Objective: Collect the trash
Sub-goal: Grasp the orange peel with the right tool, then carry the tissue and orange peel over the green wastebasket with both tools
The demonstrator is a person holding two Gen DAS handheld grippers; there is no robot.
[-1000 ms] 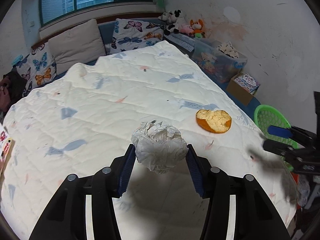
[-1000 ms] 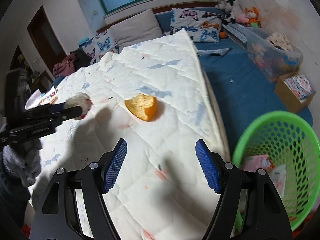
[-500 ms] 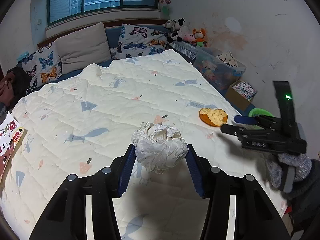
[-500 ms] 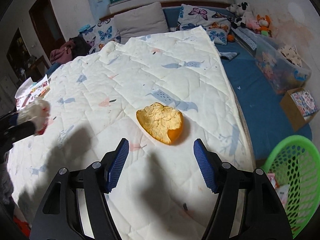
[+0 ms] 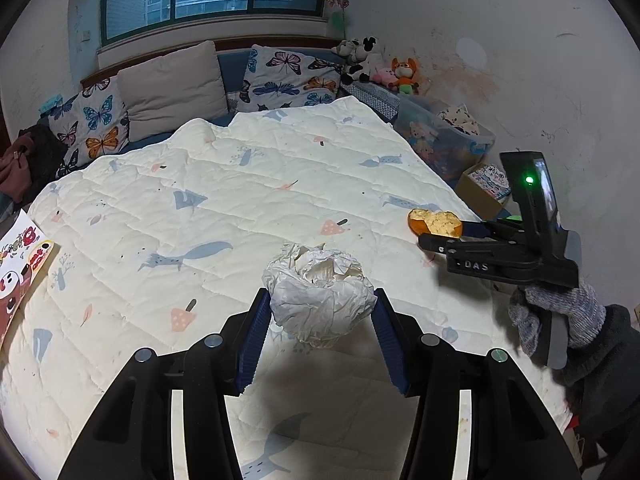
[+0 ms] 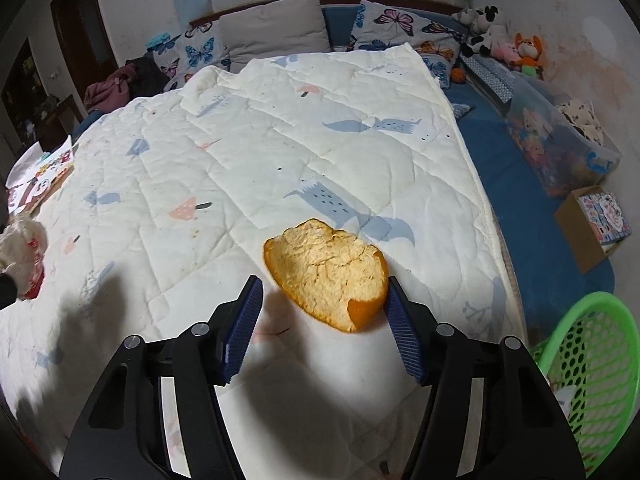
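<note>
The left gripper (image 5: 320,320) had a crumpled ball of white paper (image 5: 320,294) squeezed between its blue pads, held up off the white quilt (image 5: 248,184) with its shadow lying below. The ball was roughly round, so it had no long axis to speak of; its open, crinkled folds faced up and away from the tool.

The right gripper (image 6: 322,316) stood about half open over the orange peel (image 6: 328,274), which lay pith-side up on the quilt between the two pads. The peel's long axis ran slantwise, from its upper end beyond the left pad down to its curled, notched end just at the right pad. That right edge looked to be touching or almost touching the pad, I could not tell which; the left pad stood clear of it. The jaws had just been closing, with the peel between them but not yet pinched.

A second before, the peel had lain well ahead of the right tool, and its pads had been spread wider over bare quilt; since then the tool had come forward and down onto it. The left tool's grip on the paper looked the same as before.

The green basket (image 6: 588,360) sat low to the right of the right gripper, beside the bed's edge. From the left tool's side, the right gripper (image 5: 424,236) showed off to the right, in a gloved hand (image 5: 556,312), its tips at the peel (image 5: 434,222)
</note>
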